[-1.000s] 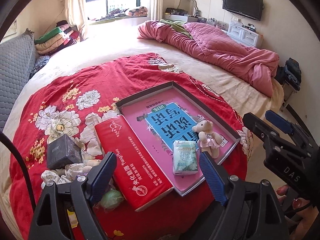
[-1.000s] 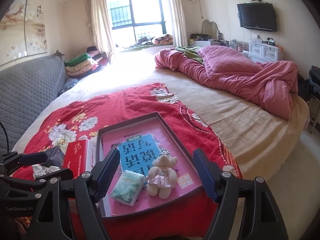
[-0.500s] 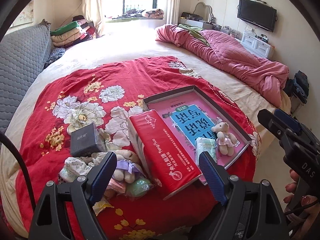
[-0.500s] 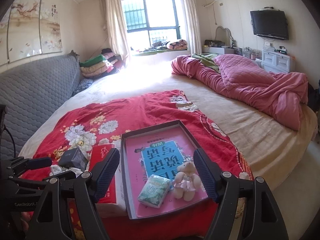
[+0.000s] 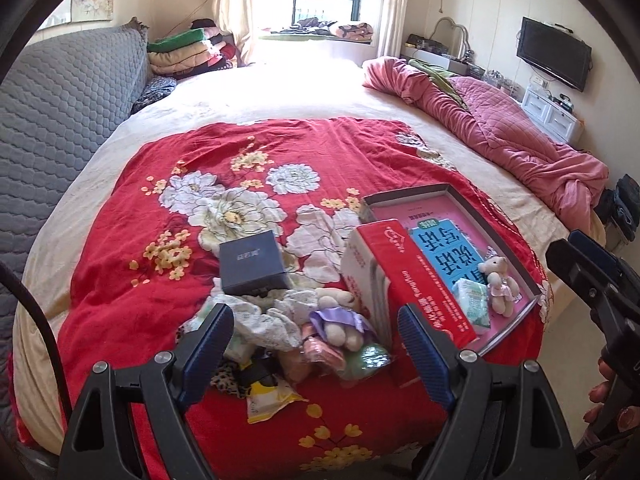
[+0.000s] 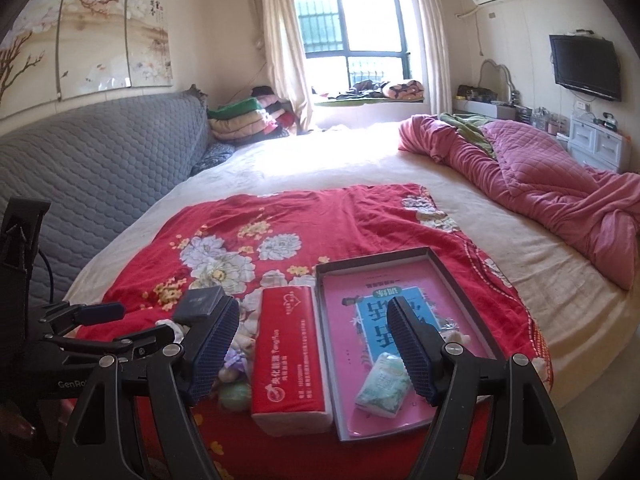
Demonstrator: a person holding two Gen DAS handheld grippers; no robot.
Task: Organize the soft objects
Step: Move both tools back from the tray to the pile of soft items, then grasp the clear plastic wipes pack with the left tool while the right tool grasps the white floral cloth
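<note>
**Left jaws are hanging wide over the soft pile**

Nearest the lens, the left gripper (image 5: 316,344) is holding its jaws wide apart with nothing between them, and the right gripper (image 6: 314,346) is doing the same. Both are hovering off the near edge of the bed.

Just beyond the left jaws, and framed squarely between them, the jumbled heap of soft toys and cloth scraps (image 5: 304,330) is lying on the red flowered bedspread (image 5: 240,152). A small plush bear in a lilac dress (image 5: 340,320) is sitting on top with a pale green round puff (image 5: 368,356) just beside it. The heap has no clear long axis. The left hand looks the nearer one for the next pick.

Right of the heap, the long red pack of tissues (image 5: 404,280) is running away from the camera, touching the shallow grey-rimmed box lid with a pink lining (image 5: 404,194). Inside, a pale green tissue packet (image 5: 474,298) and a little cream bear in pink (image 5: 498,280) are already resting. Behind the heap a dark square gift box (image 5: 252,262) is sitting.

The right wrist view is showing the lid's floor and packet cleanly, but its own finger is covering most of the heap; the left view is laying that heap bare.
</note>
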